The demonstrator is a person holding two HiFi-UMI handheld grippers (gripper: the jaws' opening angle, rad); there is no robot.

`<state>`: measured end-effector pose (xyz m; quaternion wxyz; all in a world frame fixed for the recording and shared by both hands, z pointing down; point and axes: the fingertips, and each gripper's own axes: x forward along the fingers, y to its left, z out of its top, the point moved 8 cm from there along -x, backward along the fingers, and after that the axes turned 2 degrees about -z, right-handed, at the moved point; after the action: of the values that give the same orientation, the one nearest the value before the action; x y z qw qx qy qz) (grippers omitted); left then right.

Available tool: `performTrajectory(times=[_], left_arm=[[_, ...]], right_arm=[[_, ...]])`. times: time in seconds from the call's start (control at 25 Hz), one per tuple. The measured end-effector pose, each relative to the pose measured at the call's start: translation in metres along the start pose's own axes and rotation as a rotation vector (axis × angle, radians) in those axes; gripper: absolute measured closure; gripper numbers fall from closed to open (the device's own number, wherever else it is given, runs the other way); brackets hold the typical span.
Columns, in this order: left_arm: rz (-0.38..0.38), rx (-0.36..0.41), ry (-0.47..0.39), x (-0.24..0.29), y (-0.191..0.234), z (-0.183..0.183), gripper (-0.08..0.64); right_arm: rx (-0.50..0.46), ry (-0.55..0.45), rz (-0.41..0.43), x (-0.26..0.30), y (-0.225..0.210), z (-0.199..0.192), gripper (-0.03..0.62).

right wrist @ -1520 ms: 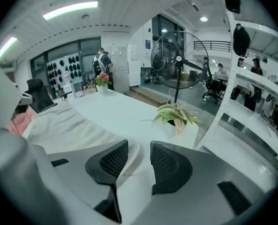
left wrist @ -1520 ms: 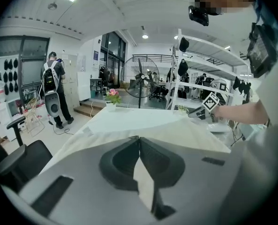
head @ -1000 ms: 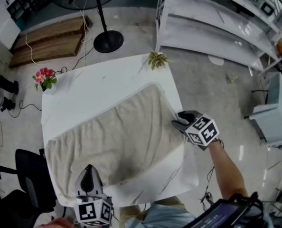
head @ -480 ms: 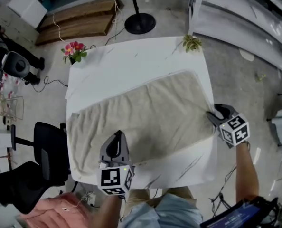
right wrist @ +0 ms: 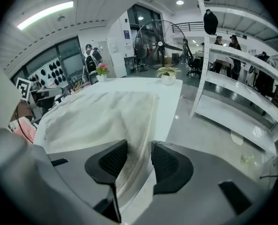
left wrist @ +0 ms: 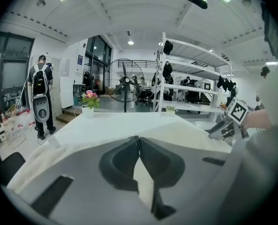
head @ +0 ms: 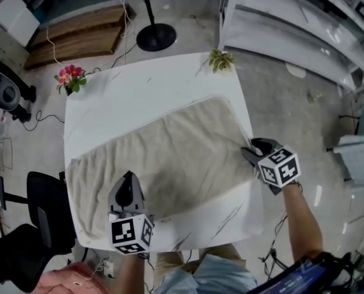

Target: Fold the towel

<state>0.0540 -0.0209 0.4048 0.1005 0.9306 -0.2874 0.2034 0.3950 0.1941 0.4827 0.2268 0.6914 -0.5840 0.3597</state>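
Your right tool (head: 249, 153), jaws apart, has just been closing over the towel (head: 170, 158) edge, while your left tool (head: 127, 177) keeps its jaws together, empty, so no fold is begun.

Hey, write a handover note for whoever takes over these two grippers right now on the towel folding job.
Left gripper: shut, empty, over the towel by its near edge.
Right gripper: jaws apart, just closed a little; the towel's right hem lies between them, not pinched.
Towel: spread flat, slanted across the white table.
Done: no fold yet.
To do: grip the hem, fold the towel over, square it.
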Motion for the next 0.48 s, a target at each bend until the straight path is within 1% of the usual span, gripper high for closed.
performTrajectory(times=[0.08, 0.16, 0.2, 0.28, 0.36, 0.4, 0.48], left_arm=[[0.003, -0.004, -0.004, 0.000, 0.003, 0.000, 0.552], [0.010, -0.009, -0.006, -0.001, 0.007, -0.001, 0.552], [0.016, -0.012, -0.006, -0.002, 0.009, -0.002, 0.551], [0.026, -0.019, -0.011, -0.005, 0.013, -0.002, 0.552], [0.037, -0.023, -0.020, -0.009, 0.018, -0.001, 0.552], [0.043, -0.022, -0.024, -0.010, 0.022, -0.001, 0.552], [0.060, -0.010, -0.031, -0.014, 0.028, -0.001, 0.552]], right_arm=[[0.033, 0.030, -0.024, 0.001, -0.001, 0.001, 0.443], [0.087, 0.048, -0.007, 0.003, 0.002, 0.003, 0.515], [0.132, 0.040, 0.011, 0.004, 0.002, 0.004, 0.538], [0.234, -0.013, 0.053, -0.002, 0.005, 0.008, 0.545], [0.294, -0.080, 0.078, -0.016, 0.011, 0.020, 0.546], [0.296, -0.112, 0.079, -0.024, 0.017, 0.028, 0.546], [0.267, -0.163, 0.072, -0.039, 0.032, 0.050, 0.548]])
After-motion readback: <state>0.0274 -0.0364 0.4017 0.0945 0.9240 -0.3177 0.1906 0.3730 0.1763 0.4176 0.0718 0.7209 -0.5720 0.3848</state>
